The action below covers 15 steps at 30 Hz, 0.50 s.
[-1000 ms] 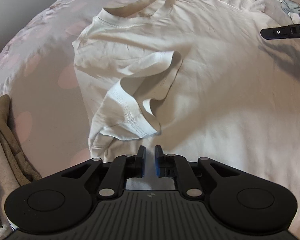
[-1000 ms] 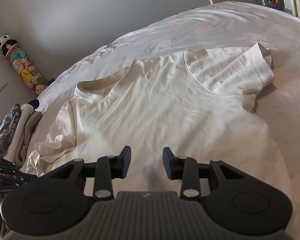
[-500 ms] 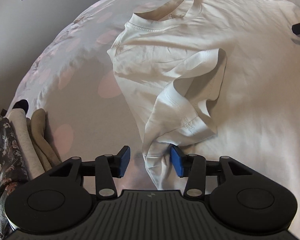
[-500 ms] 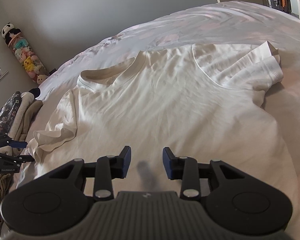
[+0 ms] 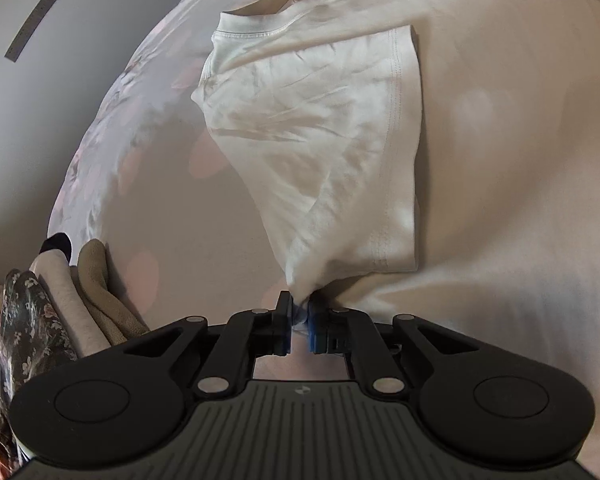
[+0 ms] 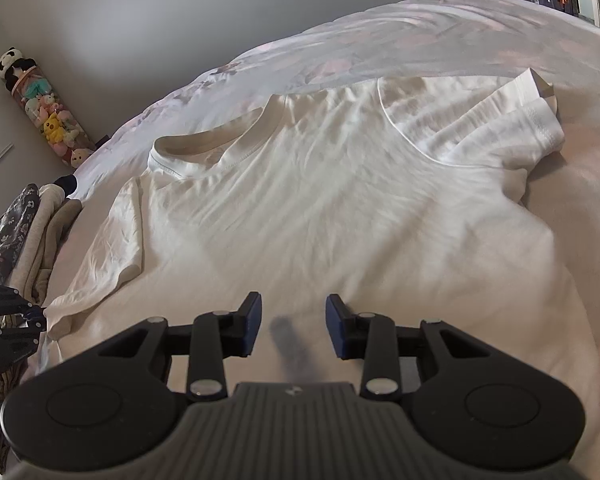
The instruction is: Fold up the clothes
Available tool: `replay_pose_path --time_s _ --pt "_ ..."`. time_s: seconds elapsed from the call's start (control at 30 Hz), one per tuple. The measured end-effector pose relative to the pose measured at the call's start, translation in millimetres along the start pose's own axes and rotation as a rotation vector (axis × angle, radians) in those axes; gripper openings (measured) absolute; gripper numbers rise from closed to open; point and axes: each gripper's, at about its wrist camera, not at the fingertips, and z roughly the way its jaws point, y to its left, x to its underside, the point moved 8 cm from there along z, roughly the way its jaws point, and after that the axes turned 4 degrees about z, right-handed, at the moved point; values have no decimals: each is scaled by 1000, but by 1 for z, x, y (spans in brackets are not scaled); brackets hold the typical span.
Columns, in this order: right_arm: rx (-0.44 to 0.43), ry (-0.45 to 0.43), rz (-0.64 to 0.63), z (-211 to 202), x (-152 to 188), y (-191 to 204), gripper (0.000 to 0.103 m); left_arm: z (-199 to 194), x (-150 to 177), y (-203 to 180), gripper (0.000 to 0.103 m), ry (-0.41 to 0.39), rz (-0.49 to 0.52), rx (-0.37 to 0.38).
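Observation:
A cream T-shirt (image 6: 340, 200) lies face up on the bed, collar (image 6: 204, 148) towards the far side. In the left wrist view its left sleeve (image 5: 320, 128) lies pulled out flat, with the hem along the right side. My left gripper (image 5: 299, 314) is closing its jaws, and the blue pads pinch the sleeve's near corner between them. The same gripper shows at the left edge of the right wrist view (image 6: 8, 320). My right gripper (image 6: 293, 320) hovers open over the shirt's lower body, nothing between its fingers. The other sleeve (image 6: 500, 120) lies spread at the far right.
The bed has a pale sheet with pink spots (image 5: 180, 220). A pile of other clothes (image 5: 60, 300) lies at the bed's left edge, close to my left gripper. A tall holder of plush toys (image 6: 48, 116) stands against the wall.
My left gripper has dropped to the crumpled sleeve's near corner and closed on it, and the sleeve now lies stretched flat. The right gripper has stayed put.

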Motion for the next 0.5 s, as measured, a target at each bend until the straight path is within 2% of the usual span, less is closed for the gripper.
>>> replay_pose_path --time_s 0.1,0.2,0.33,0.5 --pt "1 -1 6 0 -1 -1 39 -5 9 1 6 43 32 8" --pt "-1 -3 10 -1 -2 -1 39 -7 31 3 6 128 23 18" --pt "0 -11 8 -5 -5 -1 39 -23 41 16 7 114 -136 26" --pt "28 -50 22 -15 -19 -13 39 -44 23 29 15 35 -340 42"
